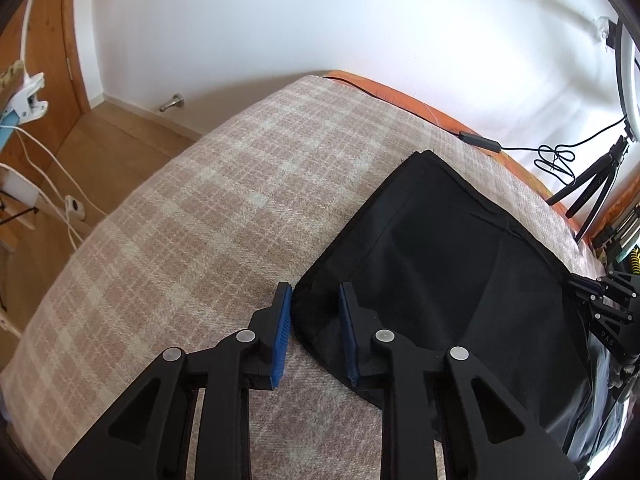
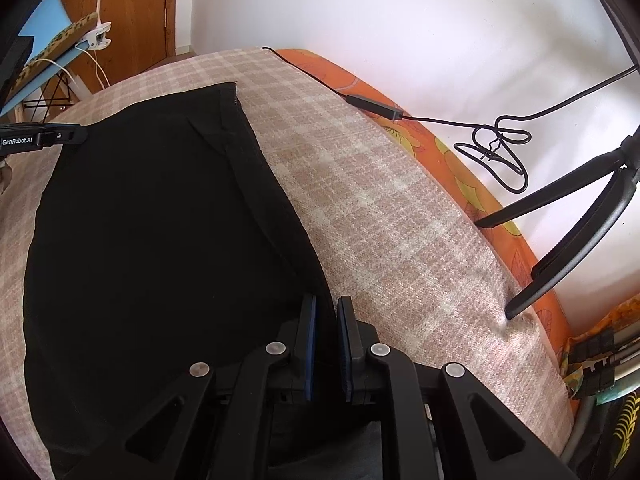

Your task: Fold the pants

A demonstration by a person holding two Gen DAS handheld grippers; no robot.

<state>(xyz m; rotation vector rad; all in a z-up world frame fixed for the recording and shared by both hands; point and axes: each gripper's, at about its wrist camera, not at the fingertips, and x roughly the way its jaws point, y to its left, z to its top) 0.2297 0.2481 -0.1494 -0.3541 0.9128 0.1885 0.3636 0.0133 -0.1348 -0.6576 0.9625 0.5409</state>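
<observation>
Black pants point(image 1: 452, 248) lie folded flat on a beige checked blanket point(image 1: 200, 200). My left gripper point(image 1: 316, 300) is partly open, its blue pads straddling the near left corner of the pants, which sits between them without being pinched. In the right wrist view the pants point(image 2: 152, 220) fill the left half. My right gripper point(image 2: 326, 312) has its pads nearly together on the pants' right edge, with black cloth between them. The right gripper also shows in the left wrist view point(image 1: 612, 300) at the far right. The left gripper's body shows in the right wrist view point(image 2: 44, 136) at the left edge.
The blanket point(image 2: 400, 220) covers a bed with an orange patterned sheet point(image 2: 460, 168) along the wall. A black tripod point(image 2: 568, 220) stands on the bed's right side, with a black cable and inline box point(image 2: 374, 106) trailing beside it. A wooden door and white cables point(image 1: 48, 168) are on the left.
</observation>
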